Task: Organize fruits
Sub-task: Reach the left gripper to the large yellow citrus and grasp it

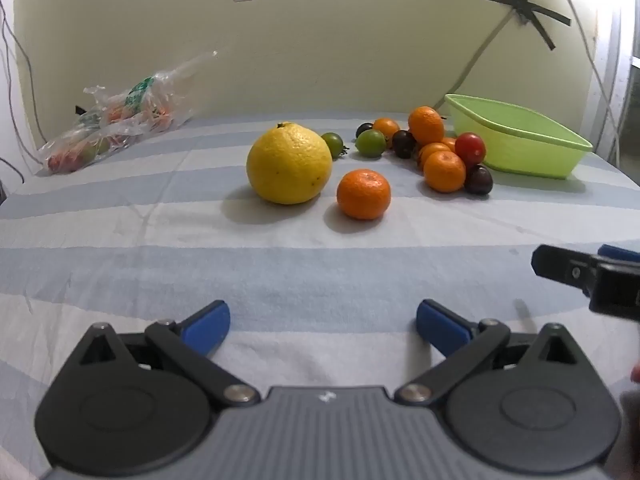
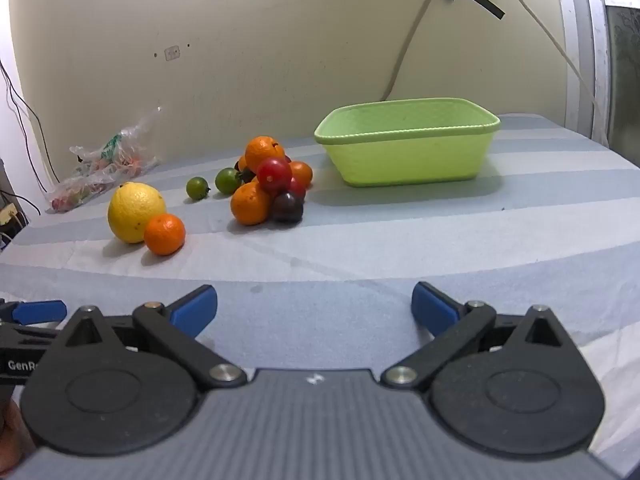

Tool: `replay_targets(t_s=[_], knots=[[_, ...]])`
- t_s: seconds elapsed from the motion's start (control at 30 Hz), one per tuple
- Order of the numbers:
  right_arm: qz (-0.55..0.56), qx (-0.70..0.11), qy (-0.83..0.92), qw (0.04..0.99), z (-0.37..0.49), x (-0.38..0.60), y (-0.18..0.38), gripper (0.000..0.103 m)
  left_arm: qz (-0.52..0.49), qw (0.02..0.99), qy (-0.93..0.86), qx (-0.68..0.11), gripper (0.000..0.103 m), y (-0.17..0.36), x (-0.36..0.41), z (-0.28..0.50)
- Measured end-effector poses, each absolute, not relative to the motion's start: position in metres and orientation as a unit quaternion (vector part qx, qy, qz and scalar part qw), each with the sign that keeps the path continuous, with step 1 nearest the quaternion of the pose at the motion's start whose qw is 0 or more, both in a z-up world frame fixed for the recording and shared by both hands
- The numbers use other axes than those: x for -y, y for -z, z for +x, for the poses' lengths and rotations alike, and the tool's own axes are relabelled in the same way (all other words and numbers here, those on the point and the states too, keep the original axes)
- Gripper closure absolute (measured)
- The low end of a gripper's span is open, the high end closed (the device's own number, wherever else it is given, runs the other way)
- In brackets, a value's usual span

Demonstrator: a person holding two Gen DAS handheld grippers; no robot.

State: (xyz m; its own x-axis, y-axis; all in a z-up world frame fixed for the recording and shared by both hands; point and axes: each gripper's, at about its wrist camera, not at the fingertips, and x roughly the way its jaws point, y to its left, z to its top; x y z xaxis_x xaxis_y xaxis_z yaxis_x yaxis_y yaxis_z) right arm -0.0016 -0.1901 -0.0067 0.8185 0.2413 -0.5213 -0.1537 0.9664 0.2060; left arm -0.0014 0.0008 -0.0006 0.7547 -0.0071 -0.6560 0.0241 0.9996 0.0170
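Low over striped cloth (image 1: 120,264), left gripper (image 1: 323,326) spread wide, holding nothing; right gripper (image 2: 314,306) likewise splayed and empty. From left wrist view: big yellow citrus (image 1: 289,163) at 12 o'clock, lone mandarin (image 1: 363,194) just beside it toward 1, apart from it; heap of mandarins and small tomatoes (image 1: 440,148) at 1 o'clock, close against green basket (image 1: 516,148) at 2, with interior largely hidden behind near wall. From right wrist view: basket (image 2: 408,156) at 12 to 1 o'clock, rim and inner wall in sight; heap (image 2: 268,184) at 11, with clear gap from basket; yellow citrus (image 2: 135,212) at 10, mandarin (image 2: 164,234) overlapping it. Clear plastic bag (image 1: 116,128) far off at 10 o'clock, contents blurred.
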Motion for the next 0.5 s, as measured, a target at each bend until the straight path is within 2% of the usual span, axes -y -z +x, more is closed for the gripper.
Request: replay_targets(t_s=[0.17,0.4,0.5], knots=[[0.066,-0.284,-0.102,0.951,-0.002,0.187,0.006,0.000,0.013,0.939,0.021,-0.343,0.000,0.002,-0.004,-0.007],[0.059,-0.281,-0.114,0.951,-0.003,0.185,0.006,0.000,-0.050,0.944,0.061,-0.320,0.000,-0.006,-0.038,-0.013],[0.031,-0.273,-0.140,0.951,-0.004,0.176,0.004,0.013,-0.031,0.958,0.050,-0.282,0.001,-0.016,-0.051,-0.014]])
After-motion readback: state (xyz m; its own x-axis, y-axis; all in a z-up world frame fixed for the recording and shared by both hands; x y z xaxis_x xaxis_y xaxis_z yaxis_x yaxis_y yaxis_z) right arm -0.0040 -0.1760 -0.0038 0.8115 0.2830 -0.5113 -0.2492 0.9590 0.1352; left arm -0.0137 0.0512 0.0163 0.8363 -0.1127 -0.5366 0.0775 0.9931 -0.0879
